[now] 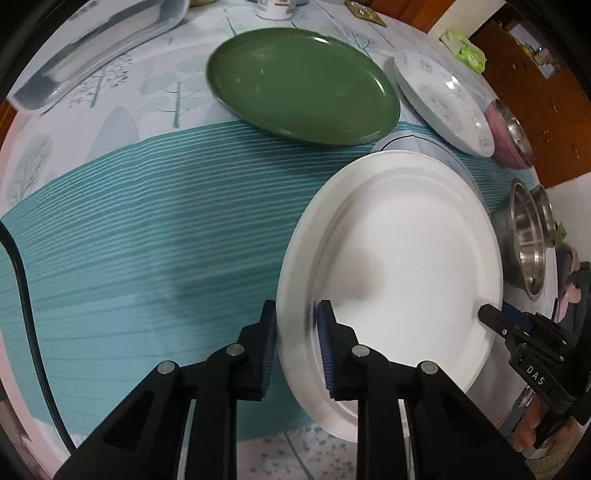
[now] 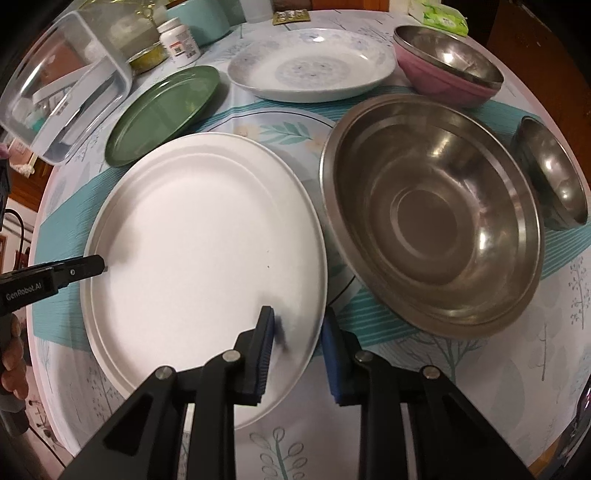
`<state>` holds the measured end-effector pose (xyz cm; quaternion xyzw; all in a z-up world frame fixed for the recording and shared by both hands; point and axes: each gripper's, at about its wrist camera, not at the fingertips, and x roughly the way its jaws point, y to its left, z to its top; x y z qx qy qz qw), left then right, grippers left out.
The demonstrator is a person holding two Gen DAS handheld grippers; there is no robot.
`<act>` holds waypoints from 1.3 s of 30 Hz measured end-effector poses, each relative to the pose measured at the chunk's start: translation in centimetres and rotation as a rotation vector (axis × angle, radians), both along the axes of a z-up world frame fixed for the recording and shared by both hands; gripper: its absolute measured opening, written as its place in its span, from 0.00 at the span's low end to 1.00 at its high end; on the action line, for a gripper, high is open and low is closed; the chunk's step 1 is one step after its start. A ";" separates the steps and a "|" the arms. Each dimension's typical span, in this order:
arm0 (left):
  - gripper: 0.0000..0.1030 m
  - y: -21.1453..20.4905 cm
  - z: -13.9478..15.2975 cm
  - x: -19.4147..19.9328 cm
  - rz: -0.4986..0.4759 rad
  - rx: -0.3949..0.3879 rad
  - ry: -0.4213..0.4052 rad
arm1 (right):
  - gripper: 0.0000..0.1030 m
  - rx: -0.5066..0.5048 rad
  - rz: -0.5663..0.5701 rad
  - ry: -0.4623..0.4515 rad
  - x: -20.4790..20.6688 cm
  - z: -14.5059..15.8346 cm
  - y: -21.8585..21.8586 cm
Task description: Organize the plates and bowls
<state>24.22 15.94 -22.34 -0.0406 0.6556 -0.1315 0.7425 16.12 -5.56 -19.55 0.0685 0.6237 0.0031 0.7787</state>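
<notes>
white plate [image 1: 399, 266] [image 2: 199, 258]: lies on the counter [image 1: 147, 236] [image 2: 480, 369], over a teal striped band of the patterned cloth, partly covering a leaf-printed plate [image 2: 284, 127] beneath its far edge. left hand-held gripper [image 1: 297, 350]: jaws apart, straddling the plate's near-left rim, one finger outside the rim and one over the plate's inner face; whether the pads press the rim cannot be told. in the right wrist view its tip [image 2: 88, 266] reaches over the plate's left rim. right hand-held gripper [image 2: 299, 350]: jaws likewise apart, straddling the near-right rim, one finger above the plate and one outside it; contact cannot be told. in the left wrist view it [image 1: 495, 317] sits at the plate's right edge.

large steel bowl [image 2: 432, 221] [image 1: 528, 236]: just beside the white plate on its right, resting tilted, its near rim lower. small steel bowl [image 2: 554, 177]: further right, near the counter edge. pink bowl [image 2: 443, 70] [image 1: 509, 133]: at the far right, with a steel bowl nested in it. floral plate [image 2: 310, 66] [image 1: 443, 103]: beyond the white plate, beside the pink bowl. green plate [image 1: 303, 85] [image 2: 162, 114]: far left of the white plate, apart from it. clear plastic box [image 2: 62, 85] [image 1: 92, 48]: at the far left edge. pill bottle [image 2: 181, 40]: behind the green plate. green tissue pack [image 2: 443, 16] [image 1: 465, 48]: at the far edge of the counter.
</notes>
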 end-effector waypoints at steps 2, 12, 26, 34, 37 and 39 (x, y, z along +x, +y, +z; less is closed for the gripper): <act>0.19 0.4 0.8 -1.1 0.011 -0.001 -0.007 | 0.25 0.004 0.009 0.000 -0.4 0.5 0.1; 0.19 2.5 5.7 -9.4 0.096 -0.027 -0.062 | 0.24 0.018 0.119 -0.050 -3.9 4.5 0.6; 0.20 4.0 5.3 -20.1 0.238 -0.022 -0.031 | 0.24 -0.005 0.281 -0.028 -9.1 5.0 1.1; 0.20 4.3 2.1 -23.3 0.300 -0.007 0.025 | 0.24 -0.030 0.356 0.024 -10.5 2.7 2.1; 0.20 4.7 1.2 -23.7 0.310 0.001 0.036 | 0.24 -0.029 0.366 0.037 -11.0 1.9 2.5; 0.20 4.8 0.8 -23.6 0.321 0.006 0.048 | 0.24 -0.023 0.364 0.044 -11.0 1.4 2.6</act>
